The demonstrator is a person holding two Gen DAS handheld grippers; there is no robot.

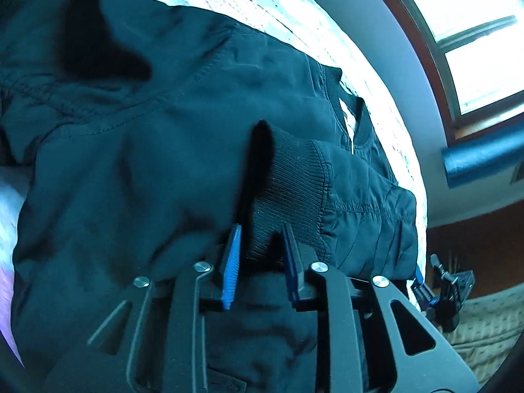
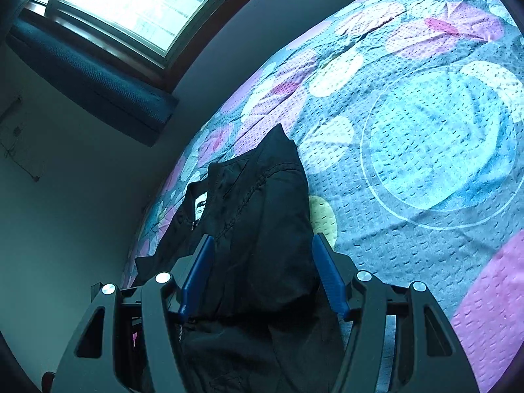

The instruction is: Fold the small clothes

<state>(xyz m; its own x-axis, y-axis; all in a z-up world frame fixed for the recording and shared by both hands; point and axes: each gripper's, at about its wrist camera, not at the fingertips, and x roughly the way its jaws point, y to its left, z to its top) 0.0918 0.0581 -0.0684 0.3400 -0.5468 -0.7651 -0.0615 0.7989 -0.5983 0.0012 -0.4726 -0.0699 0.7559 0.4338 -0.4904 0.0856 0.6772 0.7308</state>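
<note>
A dark padded jacket (image 1: 147,147) lies spread on a flower-patterned bedspread (image 1: 294,9). In the left wrist view its ribbed cuff (image 1: 288,190) runs between the blue pads of my left gripper (image 1: 262,229), which is shut on it. In the right wrist view the jacket (image 2: 262,196) is bunched, collar and white label (image 2: 200,209) turned to the left. Its thick fold fills the gap between the pads of my right gripper (image 2: 262,237), which grips it. The right gripper (image 1: 439,291) also shows at the jacket's far right edge in the left wrist view.
The bedspread (image 2: 425,131) stretches bare to the right of the jacket. A grey wall borders the bed's far side, with a bright window (image 2: 131,0) and a dark blue padded ledge (image 2: 88,78) below it. A quilted light surface (image 1: 484,334) lies beyond the bed.
</note>
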